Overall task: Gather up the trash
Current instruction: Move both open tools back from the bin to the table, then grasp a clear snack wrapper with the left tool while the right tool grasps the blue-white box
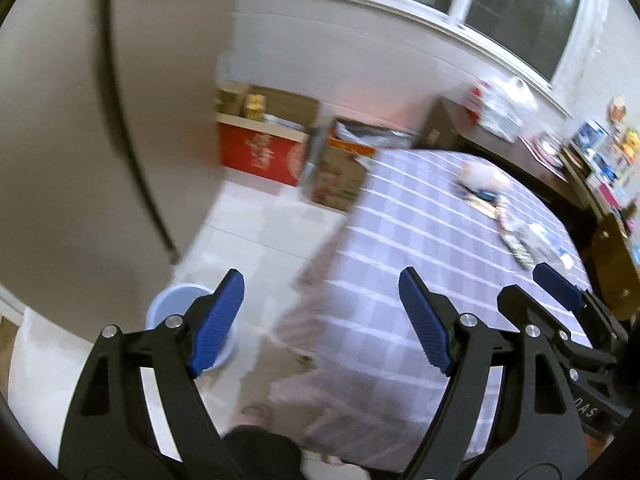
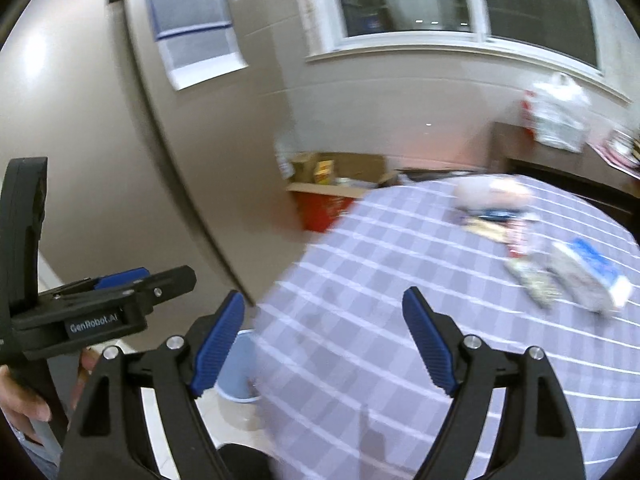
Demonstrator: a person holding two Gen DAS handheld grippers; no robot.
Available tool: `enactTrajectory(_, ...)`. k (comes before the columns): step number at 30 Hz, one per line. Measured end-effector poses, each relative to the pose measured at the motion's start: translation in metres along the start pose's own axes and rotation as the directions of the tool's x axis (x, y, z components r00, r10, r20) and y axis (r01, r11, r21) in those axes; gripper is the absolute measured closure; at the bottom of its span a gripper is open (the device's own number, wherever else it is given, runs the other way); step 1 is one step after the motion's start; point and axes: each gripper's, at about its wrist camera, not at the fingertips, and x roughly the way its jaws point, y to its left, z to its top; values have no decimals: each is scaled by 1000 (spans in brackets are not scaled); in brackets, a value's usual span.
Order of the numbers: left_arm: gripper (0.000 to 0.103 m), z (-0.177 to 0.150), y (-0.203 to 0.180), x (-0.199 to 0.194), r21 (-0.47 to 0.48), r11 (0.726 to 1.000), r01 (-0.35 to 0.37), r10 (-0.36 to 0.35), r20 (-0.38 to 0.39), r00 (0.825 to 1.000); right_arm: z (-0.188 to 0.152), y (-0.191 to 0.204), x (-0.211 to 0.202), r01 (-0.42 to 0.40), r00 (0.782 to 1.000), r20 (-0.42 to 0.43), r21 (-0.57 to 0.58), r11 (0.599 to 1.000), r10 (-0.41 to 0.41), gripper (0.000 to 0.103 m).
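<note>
Jaws of both grippers wide, empty, angled down over checked table.

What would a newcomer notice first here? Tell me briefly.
The table under a purple checked cloth fills the middle, with a blurred heap of wrappers and packets at its far right side. Both tongs, left and right, stand open and empty. A pale blue bin sits on the floor by the table's left edge.

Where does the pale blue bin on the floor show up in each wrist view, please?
Left wrist: the bin is lower left, partly behind the left gripper's left finger.
Right wrist: the bin is lower centre-left, at the edge of the checked tablecloth.
Shared landmark: the red box by the wall.
</note>
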Motion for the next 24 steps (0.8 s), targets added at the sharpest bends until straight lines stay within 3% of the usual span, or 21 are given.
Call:
enactTrajectory(4,24,3,-71,28,48,995,84,-82,-57,995,-6,-77,-25,118,993,16,71,990,-119,23)
enactTrajectory(7,24,1,-126,51,106,989,100,-90,-96,991,-13,-138,-41,217,975,15,144,965,-222,23)
enactTrajectory(13,21,-8,-211,94,182,973,140,-112,-157,981,-25,-236,-55,251,965,-3,281,926,-261,23)
enactTrajectory(17,21,-5,-247,131,209,974,93,-59,-162,985,-28,-267,-44,273,961,-36,263,925,-274,23)
enactTrajectory(24,22,-6,-267,167,234,972,11,22,-140,990,-32,-283,-27,238,971,-63,240,941,-229,23)
